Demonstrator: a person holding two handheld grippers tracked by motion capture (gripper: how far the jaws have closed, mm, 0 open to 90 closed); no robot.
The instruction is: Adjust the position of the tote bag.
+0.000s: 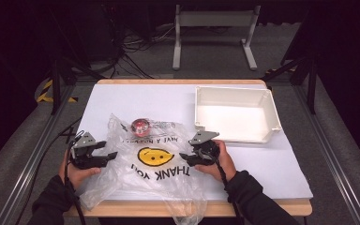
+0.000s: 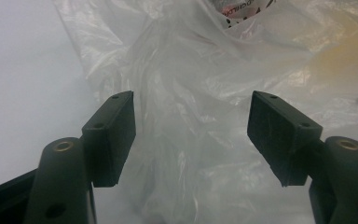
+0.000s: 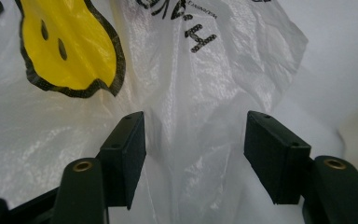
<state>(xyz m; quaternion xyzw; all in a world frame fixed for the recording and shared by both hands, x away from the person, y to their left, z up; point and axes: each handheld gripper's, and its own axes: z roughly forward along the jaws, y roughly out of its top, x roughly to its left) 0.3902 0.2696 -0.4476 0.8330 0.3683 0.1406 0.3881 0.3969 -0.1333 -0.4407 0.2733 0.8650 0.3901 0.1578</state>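
High view looks down from above; both claw cameras closely share the plastic bag [image 1: 145, 159].

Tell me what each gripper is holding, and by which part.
Nothing is held. The left gripper and right gripper stand open, with folds of the plastic bag between their jaws, unpinched.

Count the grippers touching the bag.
0. The left gripper and right gripper flank the bag, jaws open around its folds without pressing.
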